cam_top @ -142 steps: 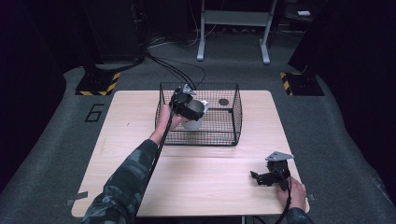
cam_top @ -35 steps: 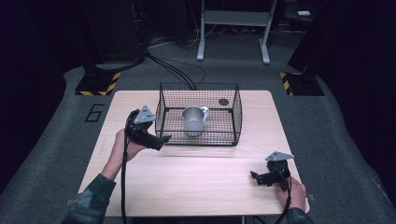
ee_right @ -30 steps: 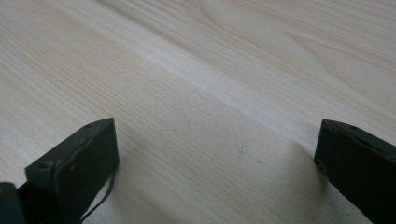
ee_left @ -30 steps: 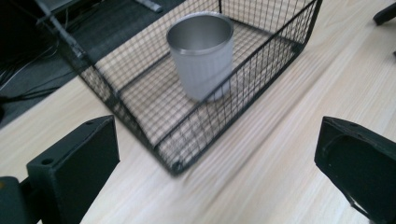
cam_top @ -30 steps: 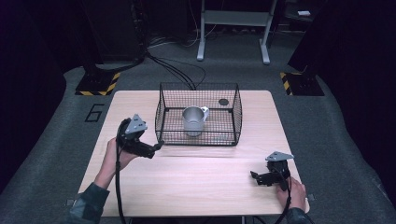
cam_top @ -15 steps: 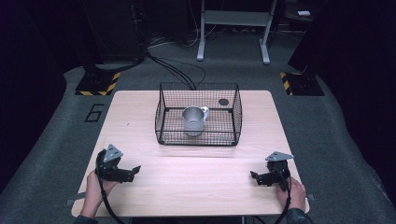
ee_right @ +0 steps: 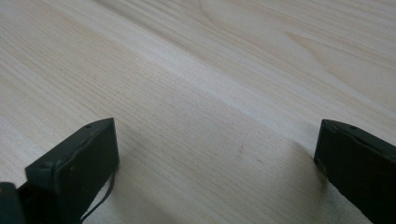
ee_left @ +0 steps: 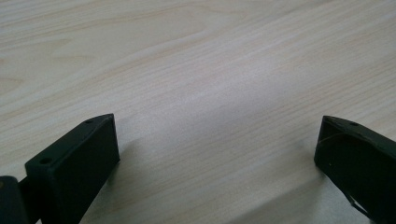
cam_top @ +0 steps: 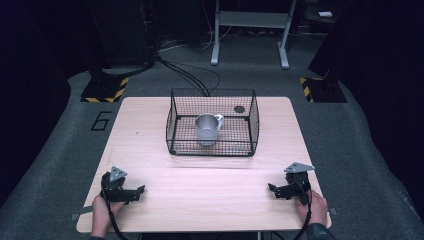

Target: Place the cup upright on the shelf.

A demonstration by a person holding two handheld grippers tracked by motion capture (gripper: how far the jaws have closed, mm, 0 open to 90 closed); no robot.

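Room, dim: dark grey carpet floor (cam_top: 360, 150) bearing painted "6" (cam_top: 101, 120); light wood tabletop (cam_top: 150, 145); black-yellow hazard-striped bases (cam_top: 106, 90) left and right; grey metal stand (cam_top: 250, 30) behind; black cables (cam_top: 190, 75) trailing across floor.

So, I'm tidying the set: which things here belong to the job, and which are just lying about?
Job, likely:
- metal cup inside the wire basket
- left gripper and right gripper, both open, empty

Lying about:
- dark round thing in the basket's far corner
- cables on the floor
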